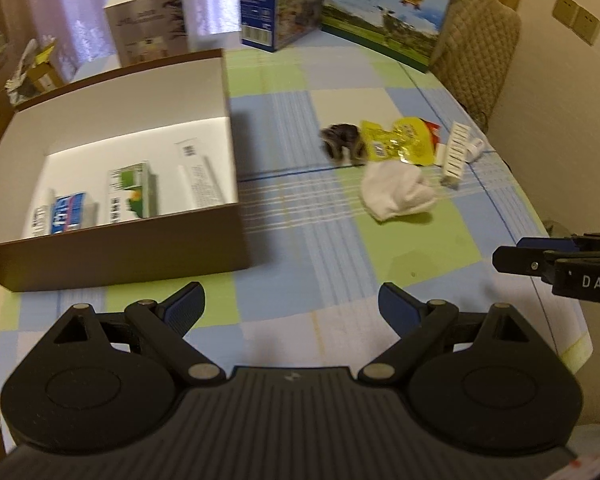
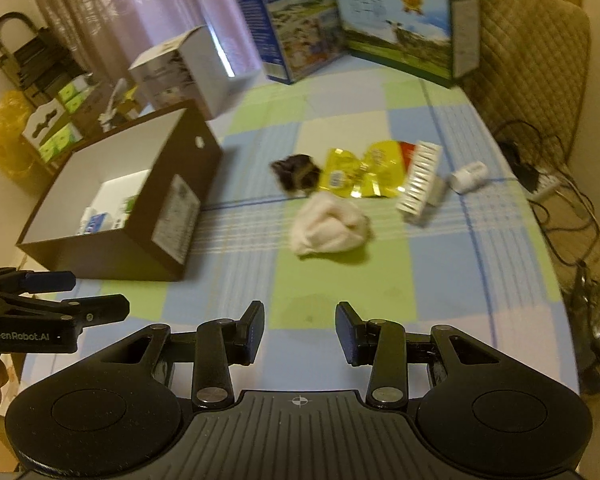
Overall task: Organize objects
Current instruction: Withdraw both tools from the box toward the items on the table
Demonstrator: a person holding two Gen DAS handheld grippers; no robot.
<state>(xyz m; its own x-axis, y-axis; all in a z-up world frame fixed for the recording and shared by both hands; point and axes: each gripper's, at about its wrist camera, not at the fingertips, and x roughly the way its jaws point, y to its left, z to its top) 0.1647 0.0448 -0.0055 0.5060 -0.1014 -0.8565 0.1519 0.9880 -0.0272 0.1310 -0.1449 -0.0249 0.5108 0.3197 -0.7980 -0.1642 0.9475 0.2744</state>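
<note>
Left gripper [image 1: 292, 304]: bottom centre of its view, jaws wide, holding nothing, above bare checked tablecloth [image 1: 420, 248].
Right gripper [image 2: 300, 322]: bottom centre of its view, jaws moderately apart, empty.

Step in hand, as judged: between picks; both tools hang short of the loose items, none yet grasped. The next move calls for a reach forward to the nearest piece and jaws closed on it.

White cloth bundle [image 2: 330, 228]: mid-frame, nearest loose item.
Yellow foil packet [image 2: 360, 174]: just behind the cloth.
Dark furry object [image 2: 296, 172]: touching the packet's left edge; identity unclear.
White ribbed strip [image 2: 418, 182]: right of the packet, tilted.
Small white cylinder [image 2: 470, 176]: just beside the strip.

Brown open box [image 1: 112, 256]: left of frame, already containing several small cartons [image 1: 132, 192]; the likely destination. Its near wall stands tall, so items must be lifted over.

Printed cartons [image 2: 408, 36]: upper centre, far table edge, clear of the path.
</note>
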